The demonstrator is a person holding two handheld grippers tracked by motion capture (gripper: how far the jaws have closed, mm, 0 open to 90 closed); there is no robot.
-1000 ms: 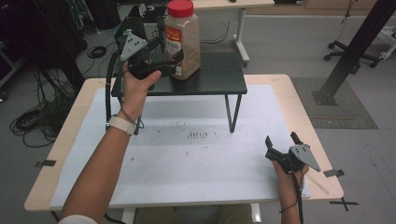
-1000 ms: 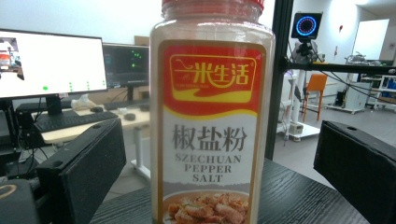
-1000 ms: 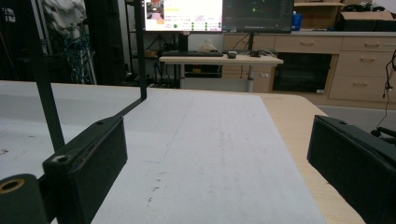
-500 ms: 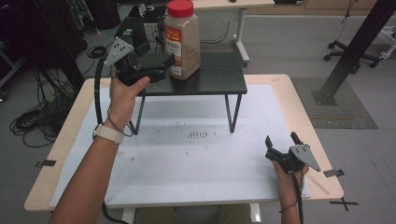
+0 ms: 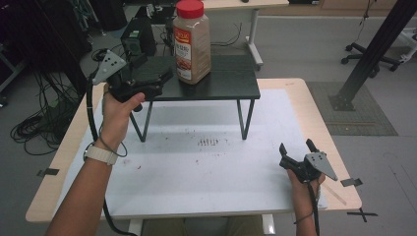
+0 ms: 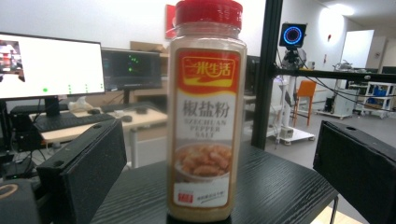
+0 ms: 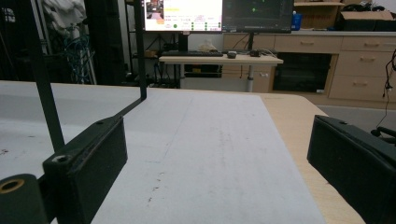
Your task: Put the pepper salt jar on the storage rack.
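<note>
red cap and tan powder: the seasoning jar (image 5: 192, 42) stood upright on the black raised shelf (image 5: 231, 81), at about 12 o'clock on the table (image 5: 295, 98), toward the shelf's 9 o'clock half and clear of its edges.
left gripper: the left gripper (image 5: 147, 78) hung at the jar's 9 o'clock, level with the shelf top, its jaws spread wide and not touching the jar; in the left gripper view the jar (image 6: 205, 112) sat centred between the two black pads (image 6: 84, 172), with open gaps either side.
right gripper: the right gripper (image 5: 297, 155) rested low at about 4 o'clock on the white mat (image 5: 196, 172), jaws spread and holding nothing, well apart from the jar.
tipping risk: the jar looked tall and narrow for its base, so an off-centre approach that let one pad strike it before the other would likely push it over toward 3 o'clock.
slip risk: the smooth plastic wall and label (image 6: 205, 126) could slide if the pads closed too high, near the cap (image 6: 208, 11), or too lightly.
shelf risk: a low approach could have caught the shelf's edge and jolted the jar.
</note>
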